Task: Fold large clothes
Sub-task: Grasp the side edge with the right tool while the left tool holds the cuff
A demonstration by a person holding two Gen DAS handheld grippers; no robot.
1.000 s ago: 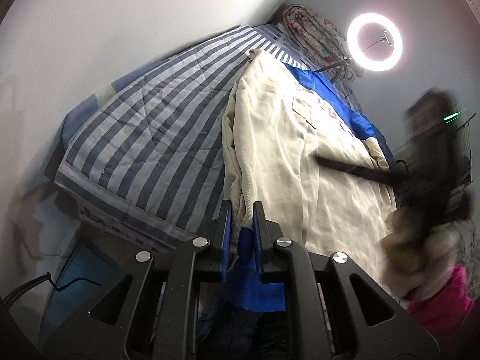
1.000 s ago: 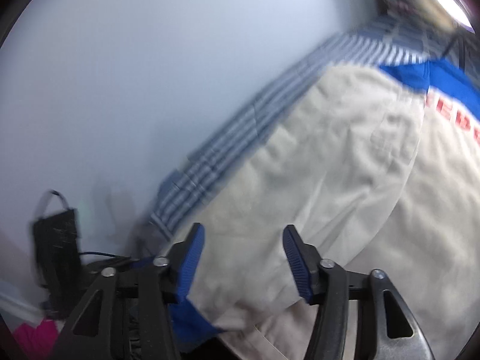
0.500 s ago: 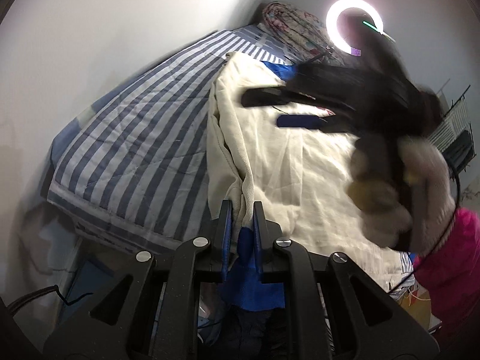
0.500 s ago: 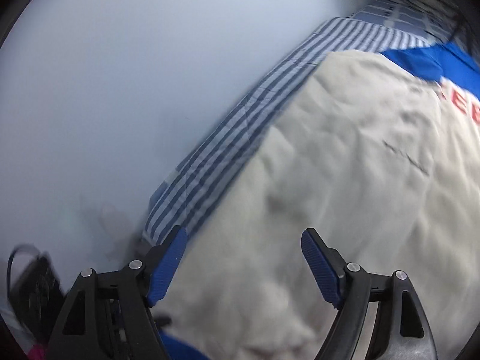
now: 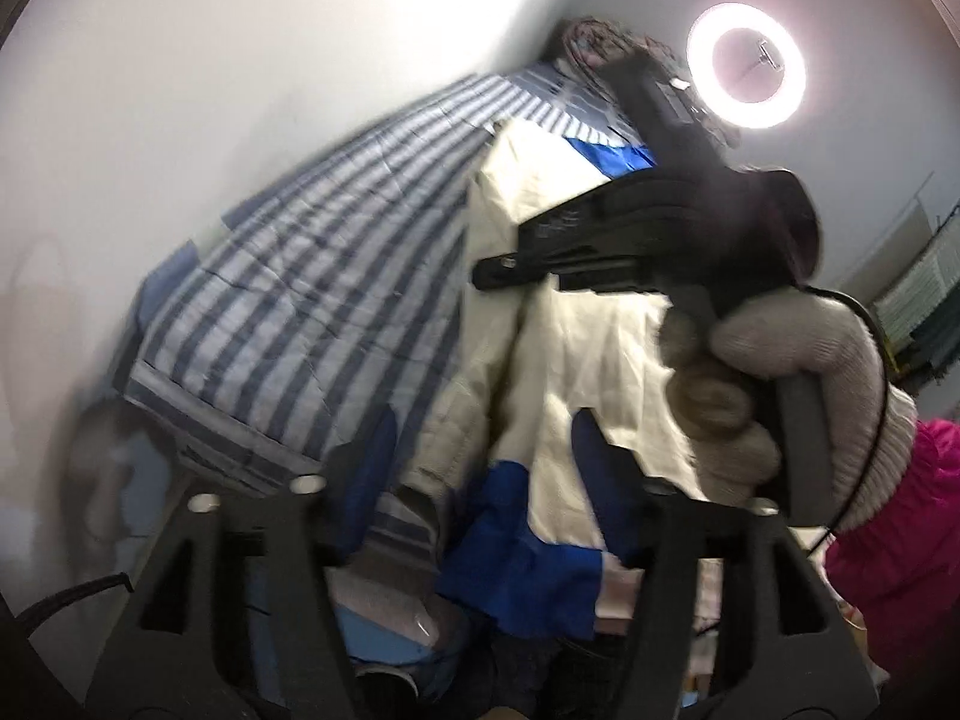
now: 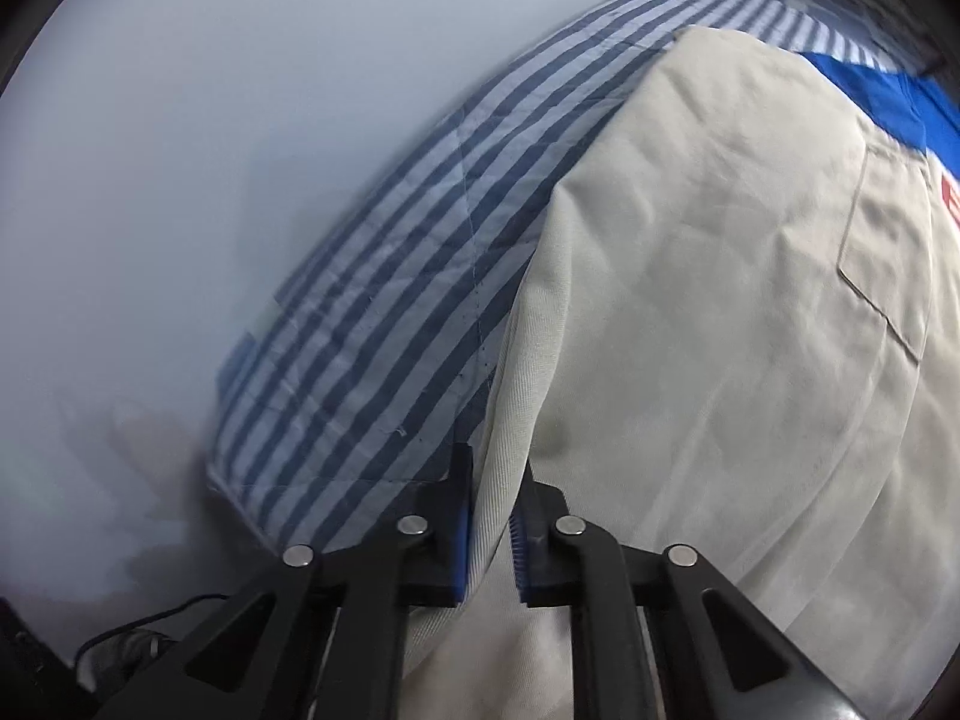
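The garment (image 6: 720, 312) is cream, with a royal-blue panel at the upper right of the right wrist view and a scrap of red lettering at its right edge. Its hem (image 5: 522, 564), low in the left wrist view, is the same blue. The bedcover (image 5: 312, 276) has dark-blue and pale-blue stripes. The wall (image 5: 210, 60) is white. Both grippers are black with blue pads (image 6: 459, 546). The glove (image 5: 780, 372) is grey knit, the sleeve (image 5: 900, 540) magenta, and the ring light (image 5: 746, 66) glows white.
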